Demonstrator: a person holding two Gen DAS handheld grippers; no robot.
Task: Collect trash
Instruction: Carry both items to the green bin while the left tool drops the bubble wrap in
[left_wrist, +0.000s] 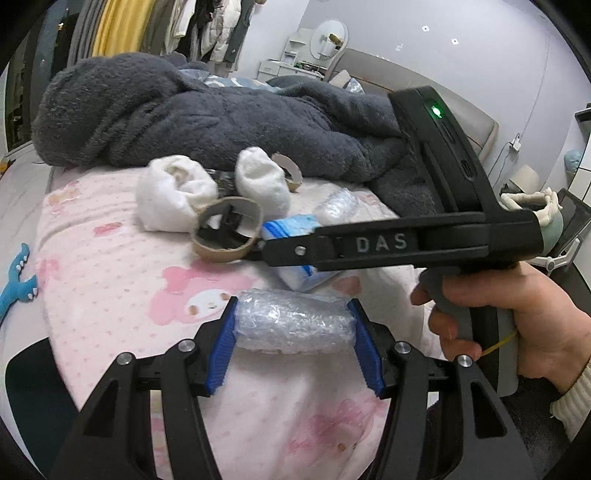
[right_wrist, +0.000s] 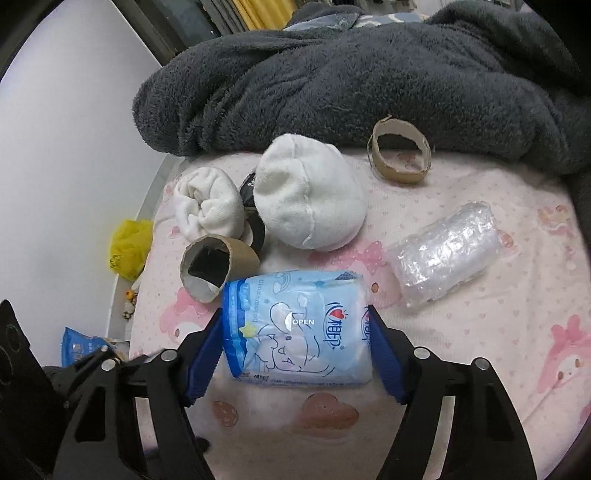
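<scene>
A bubble-wrap roll (left_wrist: 293, 321) and a tissue pack (right_wrist: 295, 332) are being clamped by the left gripper (left_wrist: 293, 332) and right gripper (right_wrist: 295, 350), lifting being needed next.

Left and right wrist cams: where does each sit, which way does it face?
Left wrist: on the left gripper, facing across the bed; pads on a bubble-wrap roll; right gripper and hand cross the view.
Right wrist: on the right gripper, angled down at the bed; pads around a tissue pack.
Shared: tissue pack, cardboard rings, socks, grey blanket.
</scene>
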